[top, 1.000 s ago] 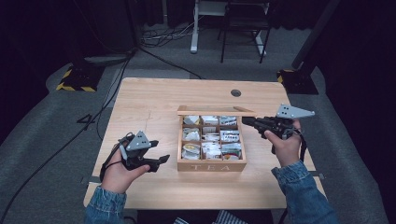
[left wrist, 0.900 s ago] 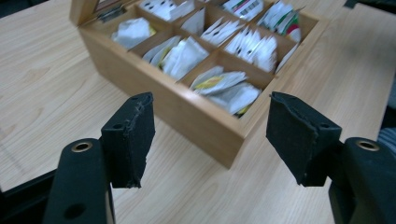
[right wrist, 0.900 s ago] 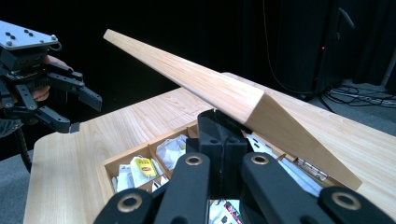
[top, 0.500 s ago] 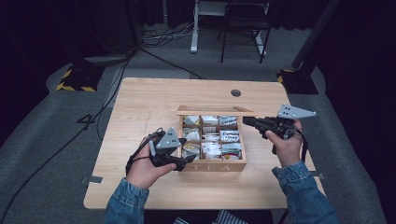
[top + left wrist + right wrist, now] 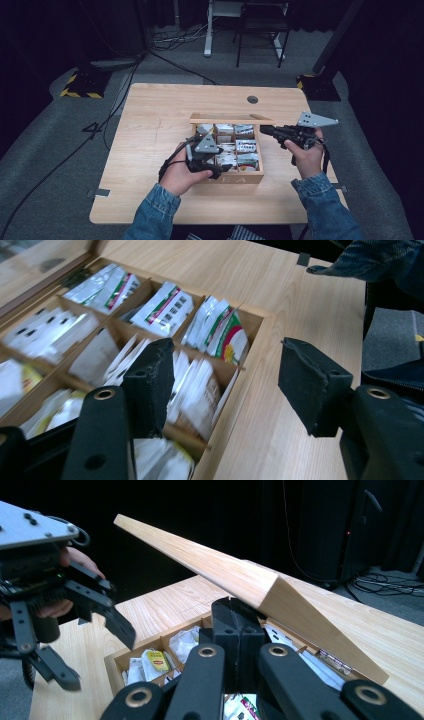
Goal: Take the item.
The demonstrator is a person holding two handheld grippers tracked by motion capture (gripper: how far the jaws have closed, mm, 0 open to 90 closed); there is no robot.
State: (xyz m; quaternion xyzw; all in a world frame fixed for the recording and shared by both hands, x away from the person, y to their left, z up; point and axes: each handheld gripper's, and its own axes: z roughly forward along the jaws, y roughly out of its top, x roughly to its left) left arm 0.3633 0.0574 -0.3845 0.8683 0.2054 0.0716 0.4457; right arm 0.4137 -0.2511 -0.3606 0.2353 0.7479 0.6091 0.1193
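Left gripper (image 5: 212, 165) moved over the box (image 5: 252, 176), jaws spread; right gripper (image 5: 239, 630) jaws pressed together.

From my station I see a light wooden table (image 5: 165, 107) on grey carpet (image 5: 45, 165) in a dark room. Beyond it stand a white desk frame (image 5: 209, 30) and a dark chair (image 5: 260, 30). Black cables (image 5: 165, 40) trail across the floor past a yellow-striped base (image 5: 80, 86).

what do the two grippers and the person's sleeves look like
Both the left gripper and right gripper are black, each with two blocky jaws faced in black foam pads, brass-coloured pivot rings, a grey three-cornered plate with small holes on top, and a black trailing cable. The person wears blue denim sleeves with buttoned cuffs.
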